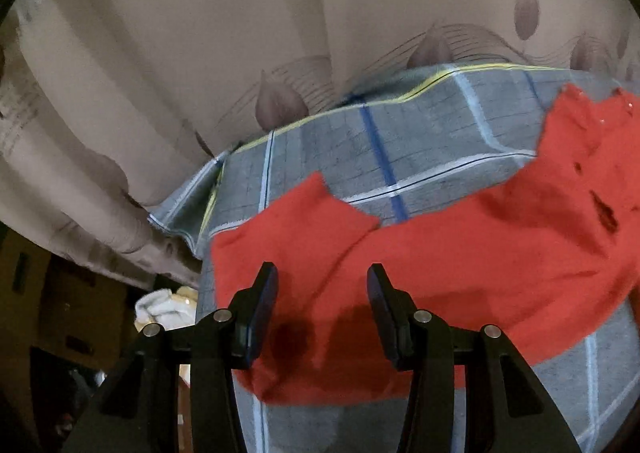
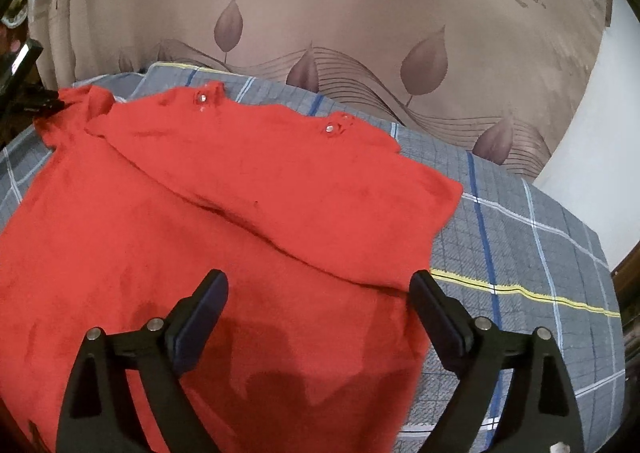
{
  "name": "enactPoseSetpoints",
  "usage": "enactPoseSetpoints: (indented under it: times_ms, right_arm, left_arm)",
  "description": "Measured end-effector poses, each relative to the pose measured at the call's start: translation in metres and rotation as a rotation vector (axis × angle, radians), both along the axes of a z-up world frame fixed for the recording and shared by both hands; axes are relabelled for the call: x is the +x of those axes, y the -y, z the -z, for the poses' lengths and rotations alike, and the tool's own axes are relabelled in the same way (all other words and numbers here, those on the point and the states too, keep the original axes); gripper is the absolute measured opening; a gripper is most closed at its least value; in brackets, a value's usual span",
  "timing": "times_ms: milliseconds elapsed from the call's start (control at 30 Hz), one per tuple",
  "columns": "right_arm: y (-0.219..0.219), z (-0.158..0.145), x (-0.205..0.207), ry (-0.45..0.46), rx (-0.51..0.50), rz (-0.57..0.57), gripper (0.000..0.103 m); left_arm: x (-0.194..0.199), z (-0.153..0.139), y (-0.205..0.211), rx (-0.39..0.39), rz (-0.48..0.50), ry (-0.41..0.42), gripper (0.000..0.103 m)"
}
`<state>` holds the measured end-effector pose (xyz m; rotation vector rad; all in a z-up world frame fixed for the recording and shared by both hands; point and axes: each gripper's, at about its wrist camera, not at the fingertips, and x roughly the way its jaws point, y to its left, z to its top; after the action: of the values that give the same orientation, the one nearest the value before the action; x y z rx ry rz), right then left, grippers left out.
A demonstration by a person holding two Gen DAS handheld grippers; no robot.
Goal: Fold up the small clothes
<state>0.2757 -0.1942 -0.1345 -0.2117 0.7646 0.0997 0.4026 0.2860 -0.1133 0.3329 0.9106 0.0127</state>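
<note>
The red top (image 2: 224, 213) lies spread on the checked blanket (image 2: 520, 253), one side folded in. Right gripper (image 2: 320, 317) gapes wide, empty; left gripper (image 1: 322, 309) half-open, holding nothing — next, probably, pinch the edge at six o'clock.

red garment (image 2: 240, 213), grey checked cloth (image 2: 520, 253), leaf-print curtain (image 2: 360, 13).

in the right wrist view the garment (image 2: 224, 213) lies on the checked cloth (image 2: 520, 253), filling the left and centre; bare cloth shows to its right. a curtain (image 2: 340, 13) hangs behind, across the top. my right gripper (image 2: 318, 285) sits at bottom centre over the garment's lower edge, my left gripper (image 1: 322, 277) likewise in its own view.
</note>
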Motion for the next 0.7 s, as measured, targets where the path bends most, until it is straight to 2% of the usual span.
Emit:
enactPoseSetpoints:
  times_ms: [100, 167, 233, 267, 333, 400, 467, 567, 700]
  right_arm:
    - [0.001, 0.0, 0.001, -0.006, 0.0, 0.007, 0.093]
    - [0.002, 0.0, 0.002, -0.009, 0.003, 0.012, 0.093]
    - [0.003, 0.0, 0.002, -0.013, 0.004, 0.02, 0.093]
    - [0.003, 0.0, 0.003, -0.014, 0.003, 0.023, 0.093]
    - [0.002, 0.001, 0.003, -0.015, -0.005, 0.026, 0.093]
    - [0.0, 0.002, 0.004, -0.021, -0.018, 0.024, 0.093]
    - [-0.001, 0.003, 0.005, -0.029, -0.024, 0.022, 0.094]
    - [0.0, 0.003, 0.005, -0.036, -0.017, 0.02, 0.094]
    - [0.014, -0.002, 0.005, -0.034, 0.066, 0.042, 0.094]
  left_arm:
    - [0.009, 0.008, -0.018, -0.035, -0.004, -0.045, 0.048]
    - [0.012, 0.008, -0.029, -0.109, 0.002, -0.048, 0.045]
    - [0.015, 0.008, -0.045, -0.207, -0.062, -0.046, 0.02]
    - [0.014, 0.006, -0.053, -0.226, -0.101, -0.023, 0.006]
    - [0.008, -0.002, -0.062, -0.263, -0.161, 0.045, 0.006]
    - [-0.006, -0.02, -0.069, -0.357, -0.212, 0.132, 0.006]
    - [-0.023, -0.043, -0.067, -0.454, -0.223, 0.202, 0.006]
    - [-0.037, -0.082, -0.051, -0.552, -0.182, 0.265, 0.006]
    - [-0.049, -0.146, 0.003, -0.639, -0.066, 0.332, 0.006]
